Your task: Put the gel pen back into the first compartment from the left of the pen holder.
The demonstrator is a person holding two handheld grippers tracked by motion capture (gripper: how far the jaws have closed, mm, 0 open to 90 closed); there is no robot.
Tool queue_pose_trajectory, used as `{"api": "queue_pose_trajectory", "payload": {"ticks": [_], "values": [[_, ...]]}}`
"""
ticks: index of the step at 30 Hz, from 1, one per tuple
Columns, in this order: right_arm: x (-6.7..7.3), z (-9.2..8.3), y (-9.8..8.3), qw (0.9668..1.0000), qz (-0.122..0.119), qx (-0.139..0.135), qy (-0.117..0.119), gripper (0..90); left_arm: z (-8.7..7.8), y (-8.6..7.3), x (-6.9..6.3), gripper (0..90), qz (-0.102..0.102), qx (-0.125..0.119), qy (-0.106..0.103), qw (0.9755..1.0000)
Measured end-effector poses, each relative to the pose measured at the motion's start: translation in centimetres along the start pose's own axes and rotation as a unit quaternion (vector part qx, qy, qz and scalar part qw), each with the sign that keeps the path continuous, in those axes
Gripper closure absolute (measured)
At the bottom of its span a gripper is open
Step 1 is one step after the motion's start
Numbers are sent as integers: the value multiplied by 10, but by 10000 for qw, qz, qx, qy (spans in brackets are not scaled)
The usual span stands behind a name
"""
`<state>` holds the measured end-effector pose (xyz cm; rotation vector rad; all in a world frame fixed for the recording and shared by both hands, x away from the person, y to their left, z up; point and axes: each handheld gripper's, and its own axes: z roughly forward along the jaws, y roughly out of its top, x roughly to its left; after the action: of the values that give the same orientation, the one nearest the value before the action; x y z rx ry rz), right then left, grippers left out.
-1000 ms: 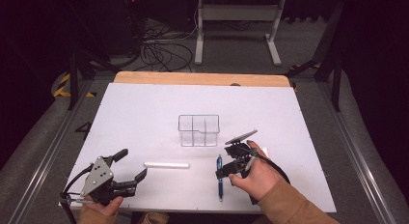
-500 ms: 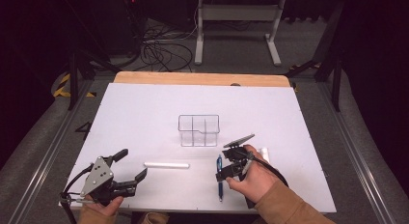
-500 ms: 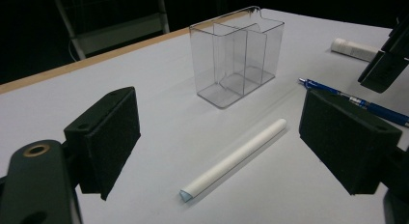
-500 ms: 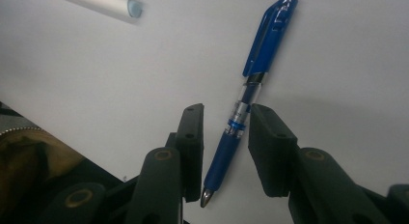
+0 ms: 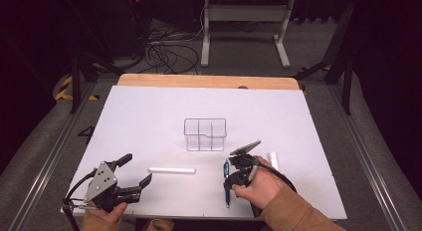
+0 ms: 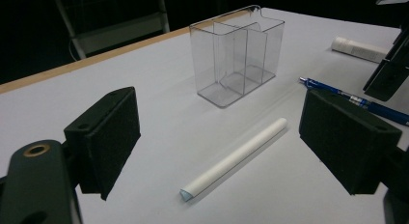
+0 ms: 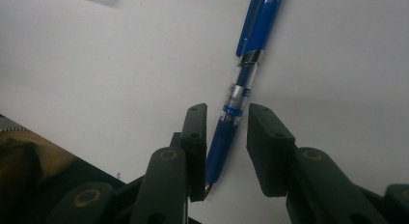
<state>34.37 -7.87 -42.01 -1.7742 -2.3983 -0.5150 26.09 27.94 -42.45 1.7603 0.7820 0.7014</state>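
Where the high view looks down on the white table (image 5: 149, 116), the left gripper (image 5: 135, 172) lies low near the front edge, held in the left hand (image 5: 102, 213) with its jaws spread wide and nothing between them, aimed toward a white paper-wrapped stick (image 5: 172, 170) lying flat just ahead. The right gripper (image 5: 230, 175) is tipped steeply down from the right hand (image 5: 259, 185), a tan sleeve (image 5: 293, 213) behind it, its tips at a blue pen (image 5: 227, 183) that lies near the front of the table, before the clear organizer (image 5: 205, 134); a short white tube (image 5: 272, 160) lies just right of that hand. In the left gripper view, the two blocky black pads (image 6: 111, 137) stand far apart, matte and foam-like, framing the stick (image 6: 235, 159), whose near end is folded to a point, and the organizer (image 6: 238, 52), a hard transparent box split by thin walls into compartments, standing upright; the pen (image 6: 357, 102) lies to the right beside the dark right gripper (image 6: 390, 72). In the right gripper view, the right gripper (image 7: 226, 151) has been closing its jaws, which straddle the pen (image 7: 241, 84) at its dark rubbery grip near the tip; the left pad looks against the barrel while a narrow gap shows at the right pad, so the pen is not yet clamped. The pen's body is glossy blue plastic with a clear middle and a clip.
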Motion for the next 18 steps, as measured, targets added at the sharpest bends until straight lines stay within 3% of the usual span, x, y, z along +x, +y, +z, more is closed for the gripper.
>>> {"api": "queue_pose_trajectory", "payload": {"ticks": [7,12,18], "values": [[2,5,-1,9999,-26,94,-27,708,0,0,0,154,1,10,0,10000],[4,11,-2,9997,-32,160,-193,713,0,0,0,154,23,13,3,10000],[7,15,-2,9992,-89,37,-387,702,1,-1,0,154,18,33,16,10000]]}}
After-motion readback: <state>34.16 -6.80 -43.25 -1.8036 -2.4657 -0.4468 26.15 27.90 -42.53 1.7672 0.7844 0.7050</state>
